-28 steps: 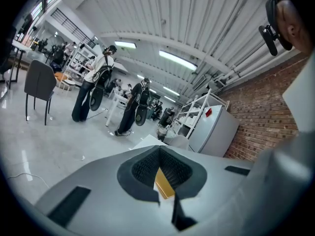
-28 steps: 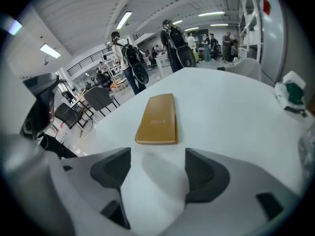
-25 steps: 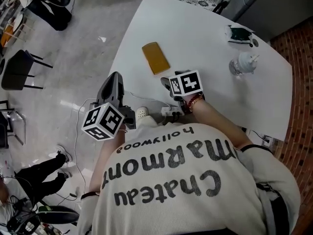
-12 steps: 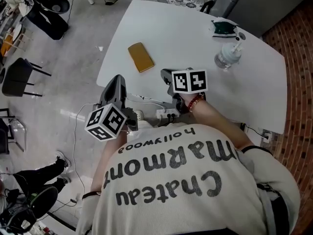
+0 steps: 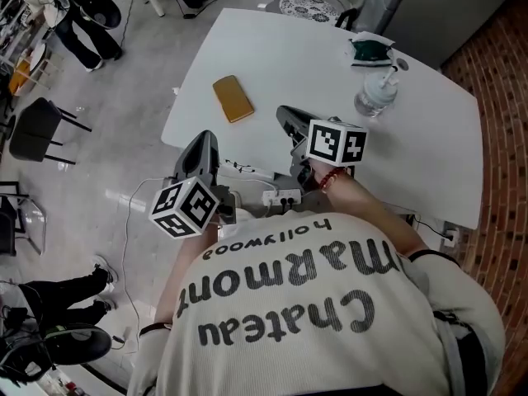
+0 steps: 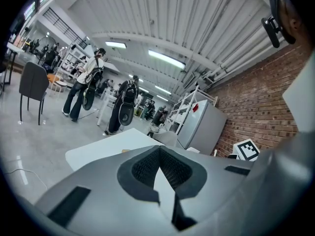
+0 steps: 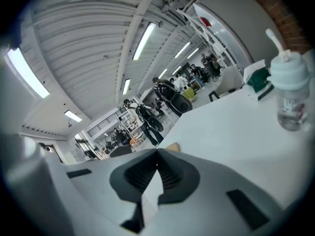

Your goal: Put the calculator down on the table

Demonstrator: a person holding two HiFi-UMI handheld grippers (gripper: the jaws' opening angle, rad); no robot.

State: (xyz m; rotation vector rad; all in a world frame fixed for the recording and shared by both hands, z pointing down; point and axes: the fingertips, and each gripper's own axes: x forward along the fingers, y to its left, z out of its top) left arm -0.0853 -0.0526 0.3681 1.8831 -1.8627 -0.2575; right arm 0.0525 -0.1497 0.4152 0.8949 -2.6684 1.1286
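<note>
The calculator, a flat orange-brown slab, lies on the white table near its left edge, with nothing touching it. My right gripper hovers above the table to the right of the calculator, shut and empty. In the right gripper view the jaws meet at the tip, and a tan corner of the calculator peeks over them. My left gripper is off the table's near-left edge, over the floor, also shut and empty. It sees the calculator as a small tan speck.
A clear bottle with a straw and a dark green object on white paper stand at the table's far side. A patterned chair is beyond it. A power strip with cables lies on the floor under the near edge. People stand further off.
My right gripper has lifted off the table beside the calculator and levelled out. The left gripper has shifted forward toward the table edge. The calculator stays flat on the table.
</note>
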